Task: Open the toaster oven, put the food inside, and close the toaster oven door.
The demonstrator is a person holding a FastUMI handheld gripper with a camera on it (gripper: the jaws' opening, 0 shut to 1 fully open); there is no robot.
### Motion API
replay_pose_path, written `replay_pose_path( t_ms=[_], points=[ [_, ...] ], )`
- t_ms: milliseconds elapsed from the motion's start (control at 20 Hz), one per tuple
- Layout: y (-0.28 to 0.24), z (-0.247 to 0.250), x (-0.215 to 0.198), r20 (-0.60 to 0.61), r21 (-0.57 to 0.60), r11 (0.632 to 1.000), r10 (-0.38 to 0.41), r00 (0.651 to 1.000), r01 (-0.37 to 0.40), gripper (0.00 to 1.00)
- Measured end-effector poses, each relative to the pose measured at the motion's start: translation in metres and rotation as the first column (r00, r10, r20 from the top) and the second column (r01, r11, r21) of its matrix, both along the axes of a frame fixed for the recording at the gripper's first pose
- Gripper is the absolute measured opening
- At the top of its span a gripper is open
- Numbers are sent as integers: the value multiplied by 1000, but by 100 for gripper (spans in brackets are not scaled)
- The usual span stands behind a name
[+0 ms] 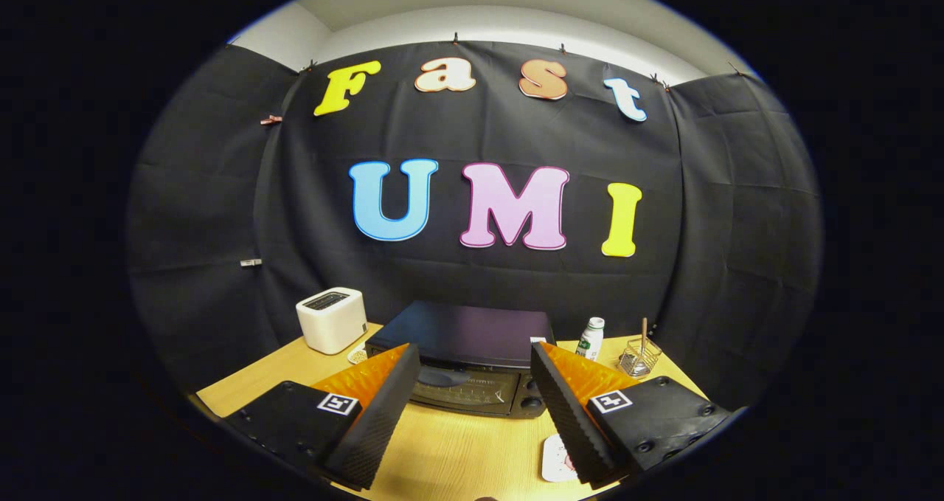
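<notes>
Straight ahead stands a wooden bench point(457, 449) set against the booth's dark cloth wall. On it, in the middle and just beyond the claw's tips, sits the oven point(464, 361), a dark box whose glass door faces the camera and looks closed; its handle runs across the top of the door and two knobs sit at the door's right. Left of the oven, near its back corner, is a white toaster point(332, 319). To the oven's right stand a small white bottle point(591, 338) and, beside that, a wire basket point(639, 357) with a stick in it. A small plate point(557, 458) lies on the bench, close against the inner side of one finger and partly hidden by it; what it carries cannot be told, though it may be the food. The claw point(468, 372) hangs open and empty, fingers spread wide. The opening step looks not yet begun. Next, the claw must reach forward, catch the door handle and pull it down.
</notes>
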State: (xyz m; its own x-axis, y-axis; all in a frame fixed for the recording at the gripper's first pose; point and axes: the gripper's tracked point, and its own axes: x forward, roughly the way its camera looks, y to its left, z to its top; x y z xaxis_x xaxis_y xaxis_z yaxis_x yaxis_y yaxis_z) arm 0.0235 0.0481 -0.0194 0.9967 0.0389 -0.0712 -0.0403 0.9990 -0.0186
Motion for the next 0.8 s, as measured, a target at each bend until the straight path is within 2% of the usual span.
replay_pose_path(
  t_ms=[450,800],
  points=[
    [23,-30,49,-72,26,1000,-6,997,8,98],
    [31,-59,100,-128,76,995,-61,990,71,98]
  ],
)
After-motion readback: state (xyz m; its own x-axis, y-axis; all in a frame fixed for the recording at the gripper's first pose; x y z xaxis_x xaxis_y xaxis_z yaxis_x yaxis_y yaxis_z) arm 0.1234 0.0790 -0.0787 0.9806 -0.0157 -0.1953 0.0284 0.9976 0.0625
